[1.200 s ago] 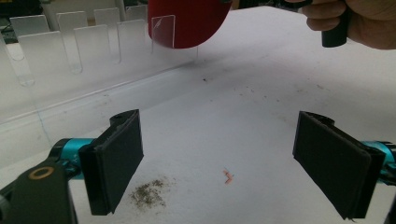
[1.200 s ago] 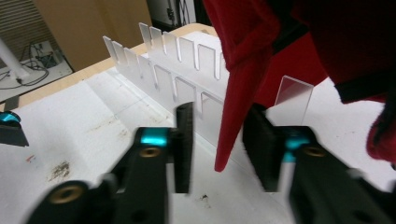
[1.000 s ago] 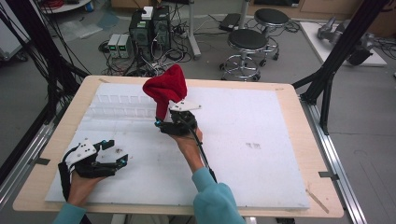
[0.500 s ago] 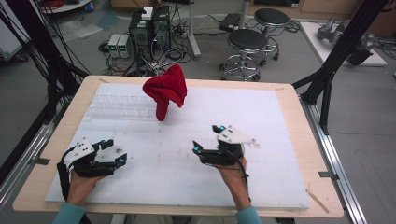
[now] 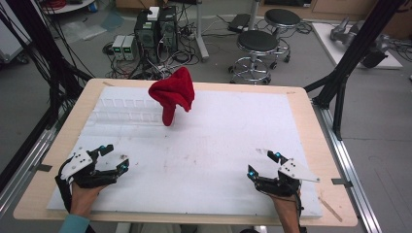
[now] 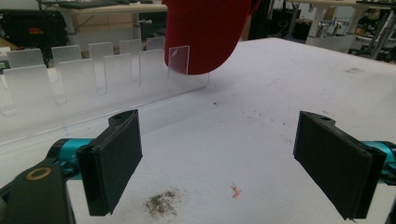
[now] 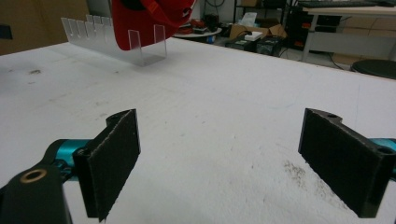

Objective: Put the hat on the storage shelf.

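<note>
A red cap (image 5: 172,94) hangs on the right end of a clear acrylic rack (image 5: 124,110) at the back left of the white table (image 5: 228,131). The left gripper view has the cap (image 6: 205,32) above the rack's slotted wall (image 6: 93,70). In the right gripper view the cap (image 7: 144,21) sits far off at the upper left. My left gripper (image 5: 112,159) rests open at the front left corner, nothing between its pads (image 6: 114,158). My right gripper (image 5: 262,164) rests open at the front right, with its pads (image 7: 114,158) wide apart and nothing in them.
Two round stools (image 5: 260,43) and computer boxes (image 5: 155,29) stand on the floor beyond the table. Black frame posts (image 5: 350,63) rise at the right and left. Small dirt specks (image 6: 161,203) mark the white surface near the grippers.
My right gripper let go of the red cap at the rack and drew back to the front right of the table, now open. The cap stays hanging. The left gripper held still.
</note>
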Motion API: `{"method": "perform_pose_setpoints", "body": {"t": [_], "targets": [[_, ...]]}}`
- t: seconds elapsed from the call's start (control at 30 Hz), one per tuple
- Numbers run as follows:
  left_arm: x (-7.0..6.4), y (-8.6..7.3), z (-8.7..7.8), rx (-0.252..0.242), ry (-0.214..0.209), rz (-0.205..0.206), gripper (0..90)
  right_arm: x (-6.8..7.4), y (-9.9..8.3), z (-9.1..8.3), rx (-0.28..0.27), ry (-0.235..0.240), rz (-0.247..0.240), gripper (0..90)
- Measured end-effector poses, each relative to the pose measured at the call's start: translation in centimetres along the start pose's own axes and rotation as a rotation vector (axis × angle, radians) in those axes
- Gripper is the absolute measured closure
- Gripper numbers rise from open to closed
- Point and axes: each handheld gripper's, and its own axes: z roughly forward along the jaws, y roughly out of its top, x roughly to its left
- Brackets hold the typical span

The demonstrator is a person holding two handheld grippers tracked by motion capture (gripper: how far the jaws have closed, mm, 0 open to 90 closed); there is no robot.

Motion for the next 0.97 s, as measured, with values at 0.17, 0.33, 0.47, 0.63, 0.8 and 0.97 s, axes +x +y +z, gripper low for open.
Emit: {"method": "perform_pose_setpoints", "body": {"t": [0.17,0.33,0.47,0.63,0.8,0.97], "targets": [[-0.1,-0.1,-0.3,-0.025,0.009,-0.001,15.7,-0.2,-1.1,0.3,-0.008,-0.02,0.021,11.7],[0.0,-0.1,-0.2,-0.016,0.019,-0.005,15.7,-0.4,-1.1,0.6,-0.013,-0.025,0.025,11.7],[-0.1,-0.1,-0.2,-0.022,0.025,-0.002,15.7,-0.5,-1.1,0.6,-0.018,-0.029,0.041,11.7],[-0.2,-0.1,-0.3,-0.027,0.031,-0.001,15.8,-0.6,-1.2,0.5,-0.028,-0.036,0.043,11.7],[-0.3,-0.2,-0.3,-0.036,0.046,0.006,16.0,-0.6,-1.4,0.1,-0.072,-0.042,0.054,11.7],[-0.4,-0.2,-0.2,-0.026,0.057,0.019,15.9,-0.8,-1.6,-0.3,-0.112,-0.057,0.086,11.7]]}}
